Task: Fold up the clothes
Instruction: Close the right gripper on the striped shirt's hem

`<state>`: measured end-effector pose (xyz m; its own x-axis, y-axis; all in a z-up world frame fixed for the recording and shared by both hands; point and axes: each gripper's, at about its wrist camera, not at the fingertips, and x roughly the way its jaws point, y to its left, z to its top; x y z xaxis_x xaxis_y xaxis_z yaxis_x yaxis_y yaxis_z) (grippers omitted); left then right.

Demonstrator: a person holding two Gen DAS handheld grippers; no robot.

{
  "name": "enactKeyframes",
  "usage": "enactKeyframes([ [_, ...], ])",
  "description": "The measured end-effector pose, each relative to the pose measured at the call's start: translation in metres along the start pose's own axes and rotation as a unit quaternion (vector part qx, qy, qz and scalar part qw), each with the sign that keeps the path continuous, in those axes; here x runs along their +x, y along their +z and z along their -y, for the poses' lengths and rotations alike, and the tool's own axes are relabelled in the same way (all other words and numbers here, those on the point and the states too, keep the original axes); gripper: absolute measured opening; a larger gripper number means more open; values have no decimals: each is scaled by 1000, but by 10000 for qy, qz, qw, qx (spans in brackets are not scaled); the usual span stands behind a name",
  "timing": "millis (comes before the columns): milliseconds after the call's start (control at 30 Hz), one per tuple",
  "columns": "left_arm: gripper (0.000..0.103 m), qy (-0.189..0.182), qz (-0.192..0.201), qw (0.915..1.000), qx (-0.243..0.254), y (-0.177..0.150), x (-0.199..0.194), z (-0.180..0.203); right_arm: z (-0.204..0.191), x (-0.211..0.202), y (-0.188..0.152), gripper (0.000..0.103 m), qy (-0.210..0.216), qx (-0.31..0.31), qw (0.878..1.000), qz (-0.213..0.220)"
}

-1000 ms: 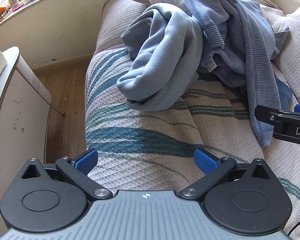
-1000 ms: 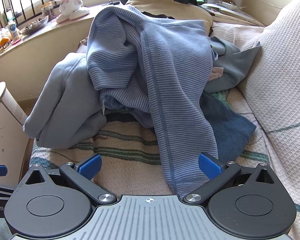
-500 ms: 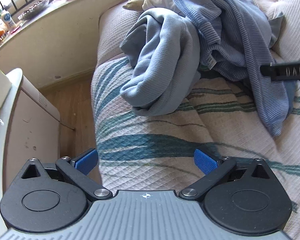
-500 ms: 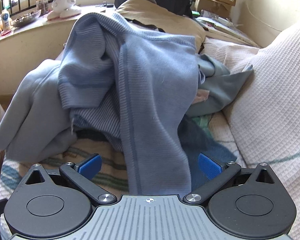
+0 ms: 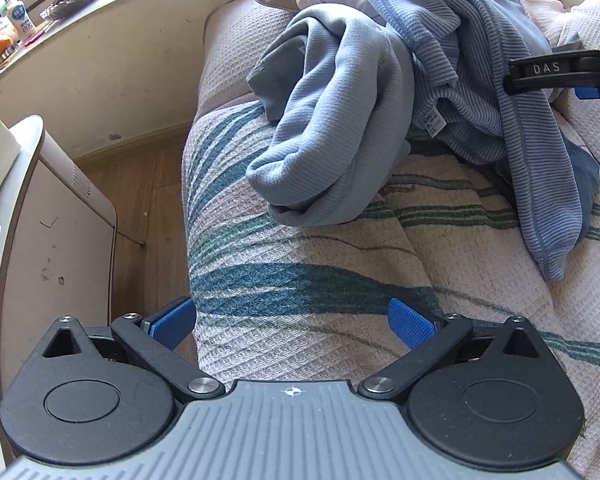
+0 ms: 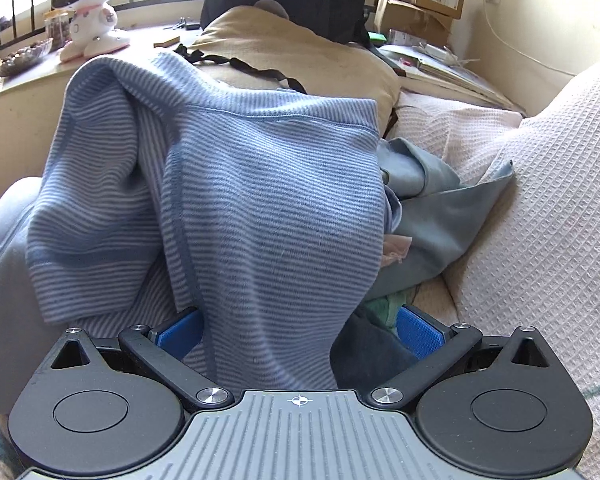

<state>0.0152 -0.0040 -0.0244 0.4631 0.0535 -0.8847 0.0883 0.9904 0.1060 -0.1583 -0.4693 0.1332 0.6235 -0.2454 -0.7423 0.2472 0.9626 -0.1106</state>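
Left gripper [image 5: 292, 322] spread wide, holding nothing, over the near striped sofa cover [image 5: 300, 280]. Right gripper [image 6: 300, 330] spread wide, striped blue garment [image 6: 268, 208] hanging between the pads, not clamped. Plain light-blue garment [image 5: 340, 128] heaped far, left of and touching the striped one.

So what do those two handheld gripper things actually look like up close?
Both look alike: the left gripper and right gripper each have a ribbed grey body with a small crosshair mark, two round black discs, black linkage arms with silver rivets, and blue textured finger pads.
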Motion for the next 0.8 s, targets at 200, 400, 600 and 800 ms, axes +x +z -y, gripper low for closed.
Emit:
enactKeyframes([
  [200, 103, 100, -90, 9998, -122, -1, 2, -3, 3, 13, -2, 103, 173, 79, 9998, -34],
  [400, 103, 194, -243, 9985, -443, -7, 5, -16, -4, 24, -3, 91, 522, -32, 9985, -151],
  [600, 103, 252, -164, 9987, -404, -7, -2, -15, -23, 23, -9, 66, 539, -280, 9981, -104],
  [800, 103, 283, 29, 9996, -19, 4, -9, -1, -3, 10, -9, 42, 892, -325, 9955, 10],
])
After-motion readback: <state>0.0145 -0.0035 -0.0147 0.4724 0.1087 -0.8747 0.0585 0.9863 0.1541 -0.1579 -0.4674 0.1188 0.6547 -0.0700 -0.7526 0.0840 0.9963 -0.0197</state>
